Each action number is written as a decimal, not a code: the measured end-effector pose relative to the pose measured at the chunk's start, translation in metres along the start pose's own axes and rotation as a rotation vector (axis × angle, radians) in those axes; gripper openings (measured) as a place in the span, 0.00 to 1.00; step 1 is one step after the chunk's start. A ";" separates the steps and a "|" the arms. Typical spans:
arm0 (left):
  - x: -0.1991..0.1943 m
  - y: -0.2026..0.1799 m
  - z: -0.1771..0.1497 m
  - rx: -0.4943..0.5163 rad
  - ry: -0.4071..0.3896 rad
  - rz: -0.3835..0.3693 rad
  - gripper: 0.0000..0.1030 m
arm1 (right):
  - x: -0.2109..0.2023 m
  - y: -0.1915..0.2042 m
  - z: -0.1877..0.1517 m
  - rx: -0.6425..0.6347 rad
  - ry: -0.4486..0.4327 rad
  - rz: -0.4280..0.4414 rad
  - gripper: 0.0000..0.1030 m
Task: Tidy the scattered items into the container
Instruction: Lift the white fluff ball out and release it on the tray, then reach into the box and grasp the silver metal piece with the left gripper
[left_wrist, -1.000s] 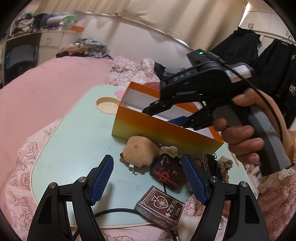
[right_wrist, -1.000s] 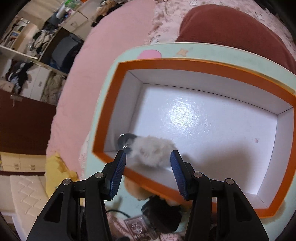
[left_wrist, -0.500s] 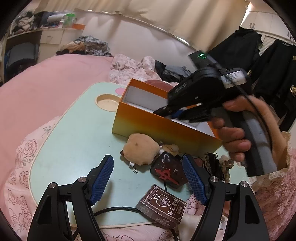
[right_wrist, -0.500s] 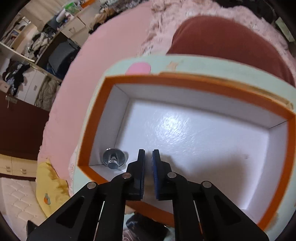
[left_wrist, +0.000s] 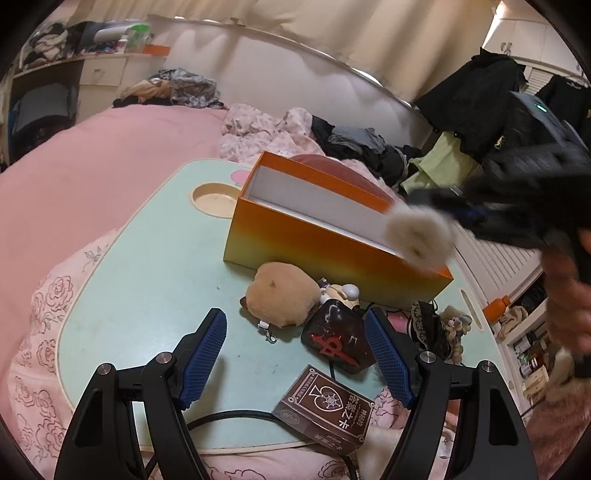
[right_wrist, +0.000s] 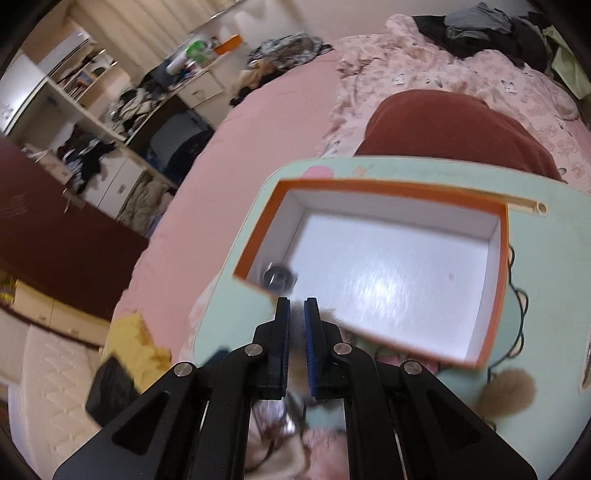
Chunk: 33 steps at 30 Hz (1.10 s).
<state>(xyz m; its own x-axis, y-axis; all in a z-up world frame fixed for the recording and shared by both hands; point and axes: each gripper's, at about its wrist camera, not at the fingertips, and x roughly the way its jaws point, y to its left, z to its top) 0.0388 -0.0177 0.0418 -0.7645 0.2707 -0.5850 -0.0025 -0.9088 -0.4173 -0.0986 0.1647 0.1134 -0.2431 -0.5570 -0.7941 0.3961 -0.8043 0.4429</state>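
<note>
The box (left_wrist: 332, 236) stands on the bench (left_wrist: 147, 266). Just before it lie a plush toy (left_wrist: 282, 295) and a pouch (left_wrist: 338, 339) (touching each other), a card pack (left_wrist: 327, 408) nearer still; a round metal piece (right_wrist: 277, 277) sits inside its corner.

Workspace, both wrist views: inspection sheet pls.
Surface: mint lap table resting on pink bedding.
Job's things: orange box open, with a round metal item in one corner; tan plush, dark pouch, card box and small figure charms lie on the table.
Clutter: nothing seen beyond those.
Grippers: left gripper open over the table; right gripper shut on fluffy pompom, blurred, beside the box.
Cables: black cable at the table's near edge.
Surroundings: clothes piles, shelves, hanging dark garments.
</note>
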 end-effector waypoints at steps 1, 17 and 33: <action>0.001 0.000 0.003 -0.001 0.003 0.003 0.75 | 0.000 -0.001 -0.007 -0.004 0.004 0.005 0.08; 0.069 -0.054 0.139 0.286 0.459 0.145 0.51 | -0.013 -0.041 -0.056 0.042 -0.082 -0.062 0.31; 0.135 -0.053 0.119 0.314 0.549 0.418 0.38 | -0.011 -0.049 -0.066 0.038 -0.076 -0.045 0.31</action>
<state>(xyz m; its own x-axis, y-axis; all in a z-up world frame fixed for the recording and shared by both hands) -0.1410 0.0289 0.0682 -0.3119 -0.0715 -0.9474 -0.0295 -0.9960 0.0849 -0.0563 0.2235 0.0728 -0.3267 -0.5334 -0.7802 0.3501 -0.8351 0.4243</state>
